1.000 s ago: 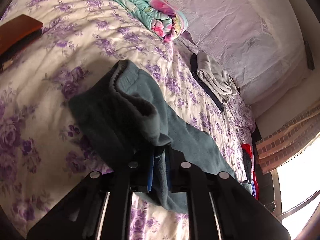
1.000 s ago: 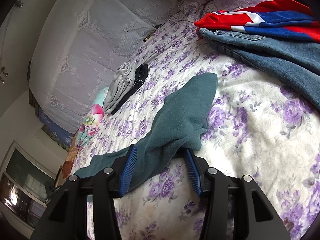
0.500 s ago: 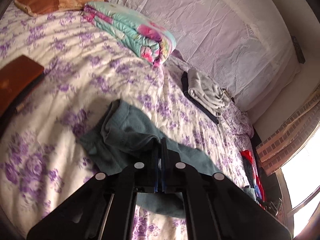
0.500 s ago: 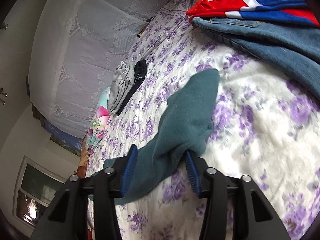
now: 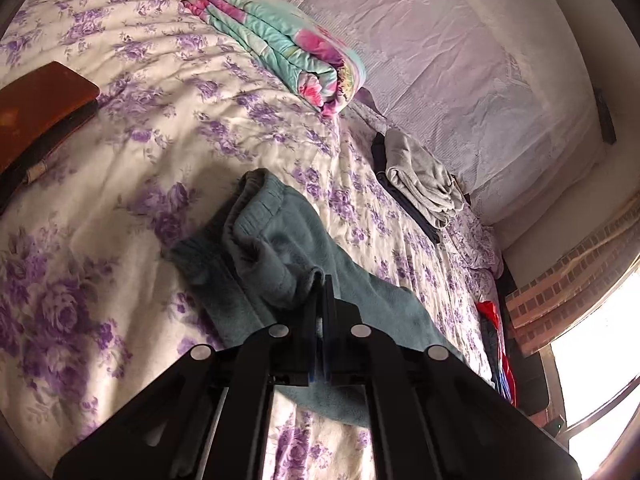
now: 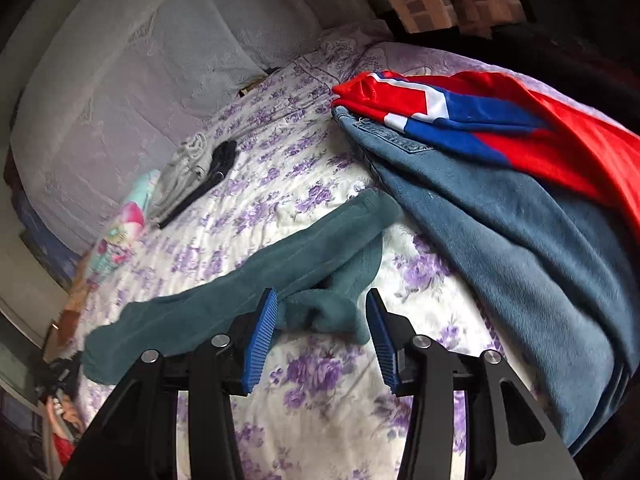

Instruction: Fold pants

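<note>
While left gripper pinches, teal pants drape ahead

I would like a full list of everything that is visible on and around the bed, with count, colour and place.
teal pants: one, teal, lying across the middle of the bed
bedsheet: one, cream with purple flowers, covering the bed
folded quilt: one, turquoise and pink, far end near the headboard
grey garment: one, grey, on a dark garment by the headboard
jeans: one, blue denim, right side of the bed
red and blue garment: one, on top of the jeans
headboard: one, pale lilac, behind the bed
left tool: shut on the pants' waist end
right tool: jaws just opened, astride a pant leg
</note>
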